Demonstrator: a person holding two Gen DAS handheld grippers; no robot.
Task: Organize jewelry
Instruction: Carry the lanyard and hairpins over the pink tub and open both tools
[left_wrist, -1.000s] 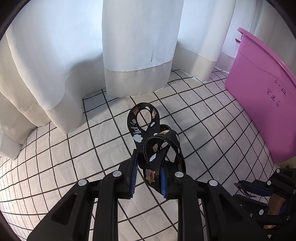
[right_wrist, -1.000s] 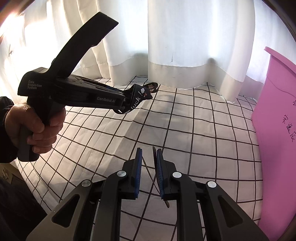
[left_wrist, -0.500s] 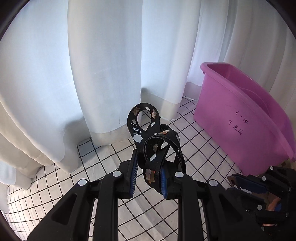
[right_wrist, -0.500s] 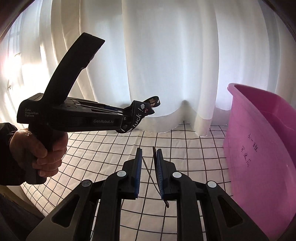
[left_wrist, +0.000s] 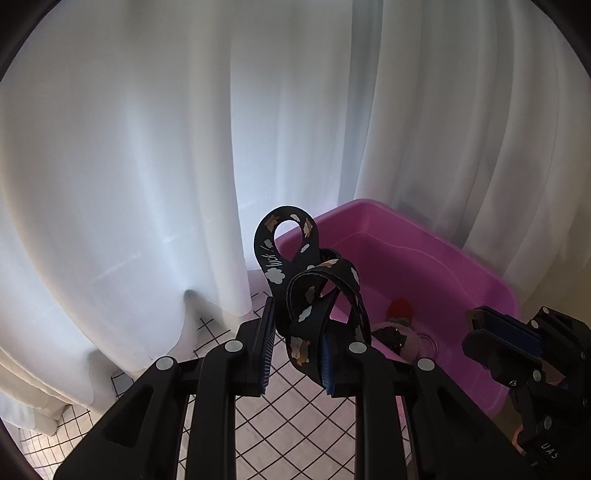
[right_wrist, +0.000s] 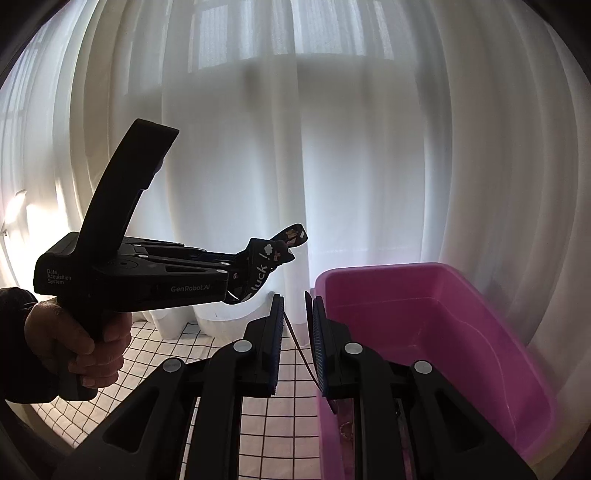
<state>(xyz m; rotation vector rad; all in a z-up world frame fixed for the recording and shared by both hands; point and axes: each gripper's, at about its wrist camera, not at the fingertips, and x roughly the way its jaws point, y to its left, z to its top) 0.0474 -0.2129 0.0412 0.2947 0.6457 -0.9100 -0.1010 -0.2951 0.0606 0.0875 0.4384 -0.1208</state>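
Note:
My left gripper (left_wrist: 297, 345) is shut on a black looped band (left_wrist: 295, 266) printed with clouds, bears and "luck!", held in the air just left of a pink plastic bin (left_wrist: 443, 258). The band also shows in the right wrist view (right_wrist: 266, 266), sticking out of the left gripper (right_wrist: 236, 273). My right gripper (right_wrist: 298, 343) is shut on a thin dark cord (right_wrist: 301, 354) that hangs between its pads, near the bin's left rim (right_wrist: 321, 288). It shows at the right of the left wrist view (left_wrist: 480, 332). Small items, one red (left_wrist: 400, 308), lie in the bin.
White curtains (left_wrist: 184, 166) hang behind everything. A white cloth with a black grid (right_wrist: 221, 369) covers the surface below both grippers. The bin stands at the right on this cloth. A hand (right_wrist: 77, 339) holds the left gripper's handle.
Both grippers have risen and swung right toward the pink bin, each keeping its hold. The bin's inside has come into view.

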